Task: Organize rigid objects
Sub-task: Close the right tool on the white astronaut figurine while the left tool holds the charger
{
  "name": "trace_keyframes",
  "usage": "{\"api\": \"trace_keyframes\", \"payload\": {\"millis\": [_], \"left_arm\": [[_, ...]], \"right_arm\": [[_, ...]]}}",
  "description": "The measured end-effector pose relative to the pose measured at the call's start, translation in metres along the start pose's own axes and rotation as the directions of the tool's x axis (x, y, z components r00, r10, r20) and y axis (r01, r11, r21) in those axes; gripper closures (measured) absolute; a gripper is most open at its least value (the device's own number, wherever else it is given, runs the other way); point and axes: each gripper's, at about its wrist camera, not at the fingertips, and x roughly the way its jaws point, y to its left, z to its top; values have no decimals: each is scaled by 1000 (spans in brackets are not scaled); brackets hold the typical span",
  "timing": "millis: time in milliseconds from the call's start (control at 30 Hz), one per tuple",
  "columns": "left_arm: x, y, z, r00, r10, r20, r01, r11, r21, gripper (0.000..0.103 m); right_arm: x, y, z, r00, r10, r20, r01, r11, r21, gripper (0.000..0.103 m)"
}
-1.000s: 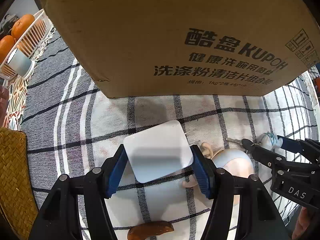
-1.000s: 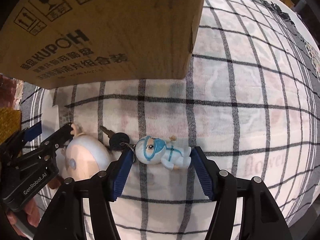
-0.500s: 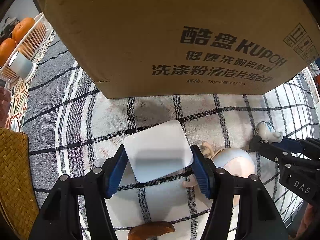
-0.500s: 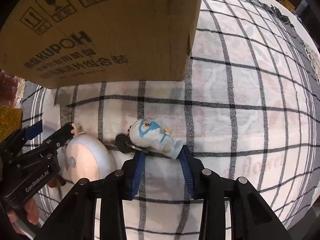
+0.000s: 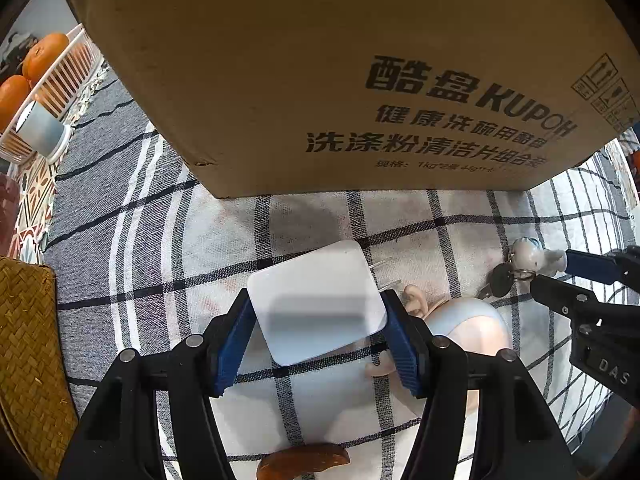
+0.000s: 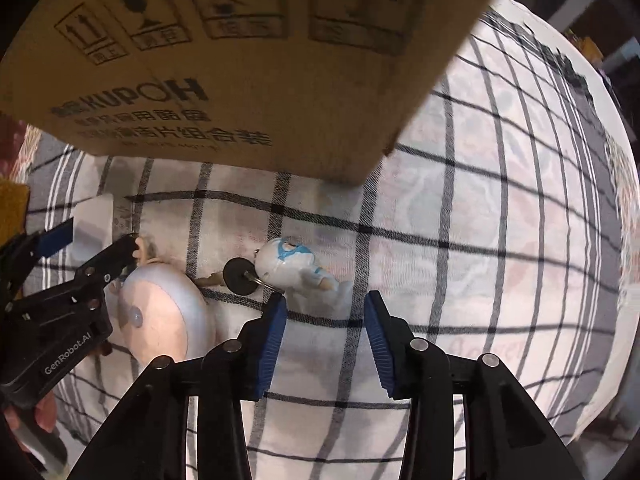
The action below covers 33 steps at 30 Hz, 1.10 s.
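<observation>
My left gripper [image 5: 318, 312] is shut on a white plug adapter [image 5: 316, 306] and holds it over the checked cloth, just in front of the cardboard box [image 5: 360, 72]. My right gripper [image 6: 324, 304] is shut on the legs of a small white-and-blue figurine keychain [image 6: 296, 268]; its black key [image 6: 239, 278] hangs off to the left. In the left wrist view the figurine [image 5: 528, 254] sits at the right gripper's tips at the right edge. A pale round toy [image 6: 160, 316] lies between the two grippers.
The cardboard box [image 6: 240, 60] fills the far side. A white basket [image 5: 60, 80] with oranges and a cup stands far left. A woven mat [image 5: 28, 352] lies at the left. A brown curved piece [image 5: 304, 460] lies near the bottom edge.
My right gripper has closed on the figurine and lifted it up and forward; the key trails along. My left gripper keeps hold of the adapter, barely moved.
</observation>
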Motion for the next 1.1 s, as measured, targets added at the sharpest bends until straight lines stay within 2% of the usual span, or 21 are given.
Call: {"api": "trace_keyframes", "payload": {"millis": [133, 233, 367, 767, 933, 1033, 1100], "left_arm": [[0, 0, 1, 1000, 5, 0, -5, 1000, 3, 41], [-1, 2, 2, 1000, -3, -1, 3, 1000, -4, 41], [0, 6, 3, 1000, -4, -1, 4, 1000, -13, 41], [0, 10, 3, 1000, 3, -1, -3, 1000, -15, 41], [-2, 8, -1, 1000, 6, 2, -6, 1000, -11, 42], [-2, 7, -3, 1000, 7, 2, -7, 1000, -14, 42], [-4, 6, -4, 1000, 9, 5, -9, 1000, -11, 43]], "right_arm": [[-9, 16, 10, 1000, 6, -22, -8, 998, -58, 61], [-15, 25, 14, 1000, -17, 1, 17, 996, -87, 59], [-13, 38, 23, 1000, 18, 0, -18, 992, -129, 59], [-14, 49, 32, 999, 26, 47, -20, 991, -133, 59], [-3, 55, 23, 999, 44, 18, -41, 991, -128, 62], [-3, 51, 20, 997, 71, 29, -68, 993, -94, 73], [-4, 52, 21, 996, 78, 36, -75, 994, -84, 73]]}}
